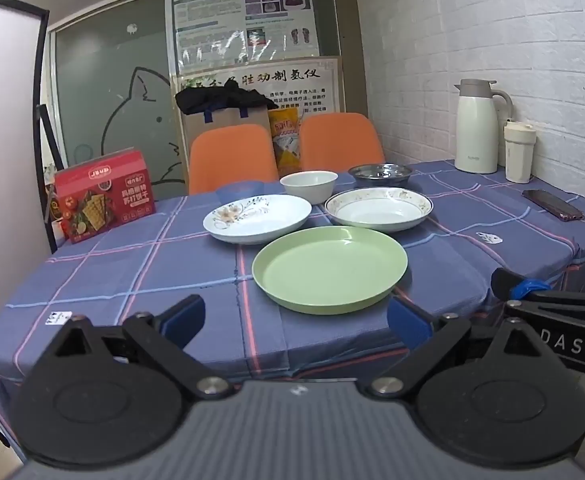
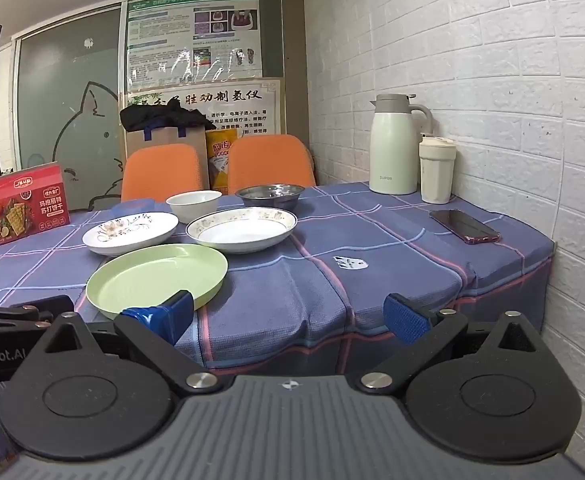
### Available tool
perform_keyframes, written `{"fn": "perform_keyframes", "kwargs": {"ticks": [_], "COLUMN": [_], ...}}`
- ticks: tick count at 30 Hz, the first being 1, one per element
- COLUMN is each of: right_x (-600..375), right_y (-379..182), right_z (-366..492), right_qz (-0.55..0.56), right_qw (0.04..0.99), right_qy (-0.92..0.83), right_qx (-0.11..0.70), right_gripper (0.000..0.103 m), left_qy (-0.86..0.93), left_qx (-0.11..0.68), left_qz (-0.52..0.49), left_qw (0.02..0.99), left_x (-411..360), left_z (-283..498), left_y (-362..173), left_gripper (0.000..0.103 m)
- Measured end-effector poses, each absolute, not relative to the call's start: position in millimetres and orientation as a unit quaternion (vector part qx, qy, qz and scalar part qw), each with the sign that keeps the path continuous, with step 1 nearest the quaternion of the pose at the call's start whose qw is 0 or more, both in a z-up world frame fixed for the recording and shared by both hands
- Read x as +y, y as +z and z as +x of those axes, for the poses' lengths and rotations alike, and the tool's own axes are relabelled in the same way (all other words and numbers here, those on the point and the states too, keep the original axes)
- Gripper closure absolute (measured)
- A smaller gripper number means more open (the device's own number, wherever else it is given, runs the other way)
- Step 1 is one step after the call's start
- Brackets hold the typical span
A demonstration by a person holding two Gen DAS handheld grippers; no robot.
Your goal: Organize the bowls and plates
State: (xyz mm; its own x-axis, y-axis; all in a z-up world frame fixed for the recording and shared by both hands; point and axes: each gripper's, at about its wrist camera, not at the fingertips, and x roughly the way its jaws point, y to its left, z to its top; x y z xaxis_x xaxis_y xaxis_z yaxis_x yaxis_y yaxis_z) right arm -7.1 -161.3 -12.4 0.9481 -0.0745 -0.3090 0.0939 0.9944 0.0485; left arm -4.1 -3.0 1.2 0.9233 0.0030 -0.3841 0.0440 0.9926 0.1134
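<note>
Looking along the left hand-held gripper (image 1: 294, 322), its two blue-padded fingers are seen spread wide apart with nothing held between them, poised over the near edge of the surface (image 1: 132, 268), which is covered with a blue checked cloth. Just beyond the fingers a green plate (image 1: 329, 270) is set flat. Behind it a flowered plate (image 1: 257, 218) and a gold-rimmed dish (image 1: 379, 208) are placed side by side, with a white bowl (image 1: 309, 186), a blue bowl (image 1: 239, 191) and a steel bowl (image 1: 379, 173) further back. A red box (image 1: 104, 196) is seen at the far left, and the other gripper's black frame at the right edge.

From the right wrist view, the right hand-held gripper (image 2: 290, 322) is likewise shown fully open and empty. Its left finger is seen in front of the green plate's (image 2: 156, 280) near rim; contact cannot be judged. A thermos jug (image 2: 396, 146) and cup (image 2: 436, 170) are stood by the brick wall, and a phone (image 2: 464, 226) is laid flat nearby.
</note>
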Motion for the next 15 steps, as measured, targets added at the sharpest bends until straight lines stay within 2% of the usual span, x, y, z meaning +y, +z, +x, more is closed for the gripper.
{"fn": "perform_keyframes", "kwargs": {"ticks": [15], "right_x": [-161.8], "right_y": [-13.5], "right_z": [-3.7], "right_qz": [0.026], "right_qw": [0.986], "right_qy": [-0.041], "right_qx": [0.161], "right_gripper": [0.014], "left_qy": [-0.013], "left_qx": [0.200], "left_qz": [0.063], "left_qw": [0.978], "left_x": [-2.3], "left_z": [-3.1], "left_y": [2.9], "left_gripper": [0.007]}}
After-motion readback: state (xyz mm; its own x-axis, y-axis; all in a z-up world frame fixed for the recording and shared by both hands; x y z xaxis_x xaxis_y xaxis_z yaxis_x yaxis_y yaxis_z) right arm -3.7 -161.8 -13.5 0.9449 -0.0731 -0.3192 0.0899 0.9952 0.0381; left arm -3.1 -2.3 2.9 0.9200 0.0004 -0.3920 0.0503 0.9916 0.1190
